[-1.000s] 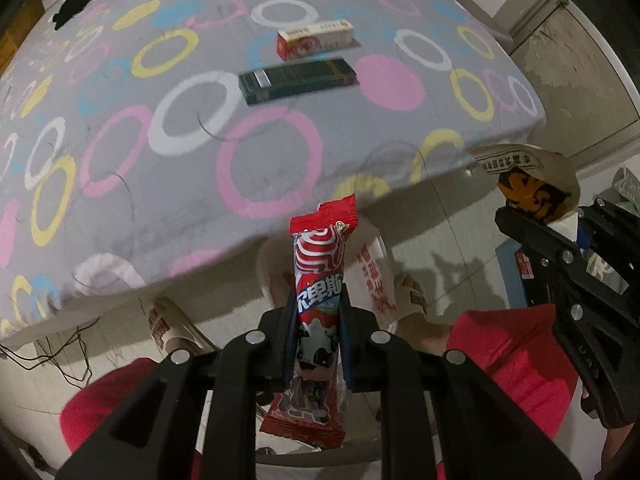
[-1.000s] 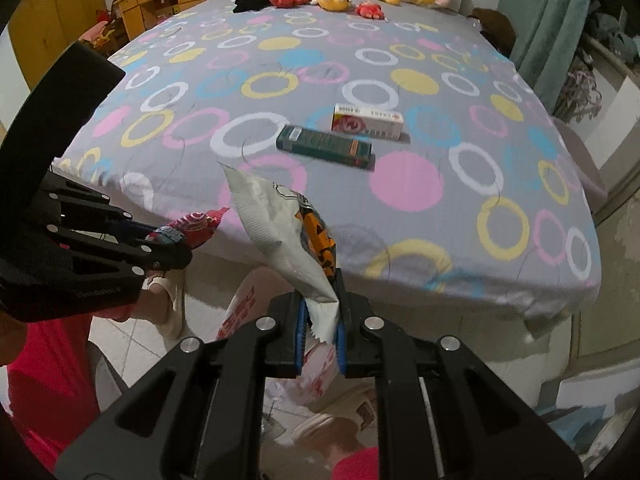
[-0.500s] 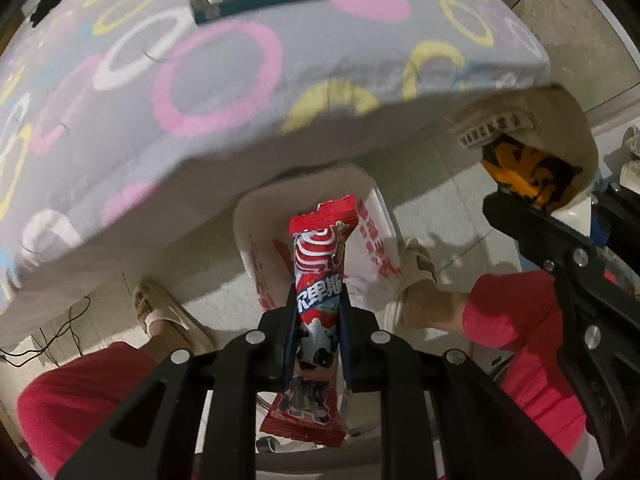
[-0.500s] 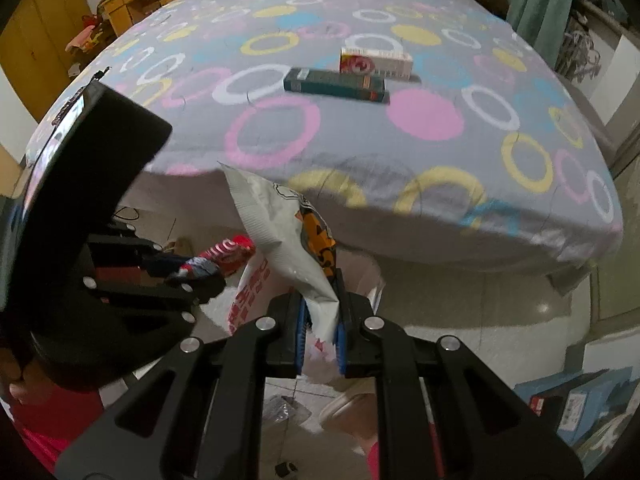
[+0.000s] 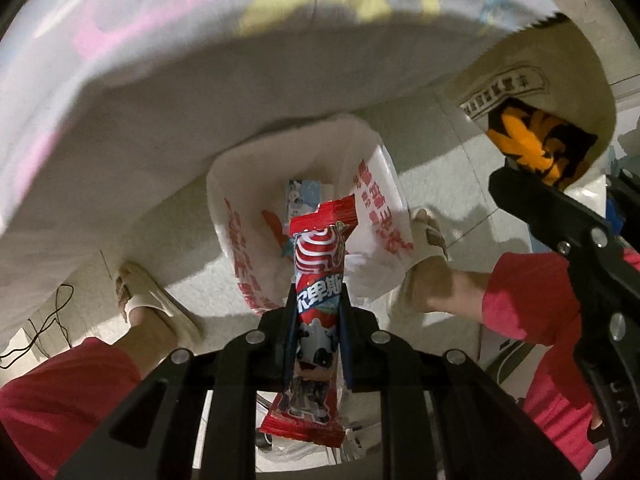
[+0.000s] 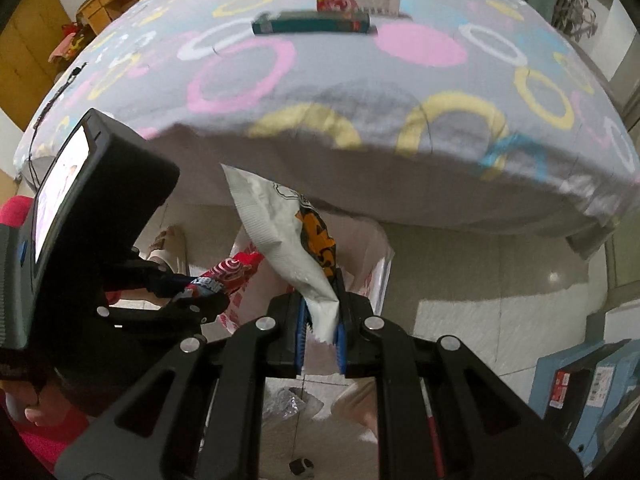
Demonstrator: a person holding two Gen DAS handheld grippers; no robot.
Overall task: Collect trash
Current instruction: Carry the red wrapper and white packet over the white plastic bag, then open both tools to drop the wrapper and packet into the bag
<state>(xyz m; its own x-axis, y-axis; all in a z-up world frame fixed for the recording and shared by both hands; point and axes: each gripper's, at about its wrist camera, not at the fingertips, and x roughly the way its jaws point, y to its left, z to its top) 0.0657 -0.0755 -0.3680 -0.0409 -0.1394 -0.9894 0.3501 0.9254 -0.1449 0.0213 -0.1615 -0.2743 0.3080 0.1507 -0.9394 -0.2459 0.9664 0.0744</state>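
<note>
My left gripper (image 5: pixel 316 320) is shut on a red candy wrapper (image 5: pixel 318 280) with a cow print, held above the open mouth of a white plastic bag (image 5: pixel 376 216) with red lettering on the floor. My right gripper (image 6: pixel 320 312) is shut on a white snack packet (image 6: pixel 280 232) with an orange and black print, held above the same bag (image 6: pixel 376 264). The packet also shows at the right of the left wrist view (image 5: pixel 540 136). The candy wrapper shows at the left of the right wrist view (image 6: pixel 228 276).
The bed (image 6: pixel 360 92) with a ring-patterned sheet overhangs the bag. A dark green box (image 6: pixel 312 24) and a red and white box (image 6: pixel 356 0) lie on it. The person's slippered feet (image 5: pixel 152 300) flank the bag. Blue boxes (image 6: pixel 592 384) stand on the floor at the right.
Both grippers have dropped from bed height down toward the floor. The white bag now lies straight below the candy wrapper. Both grips are unchanged.
</note>
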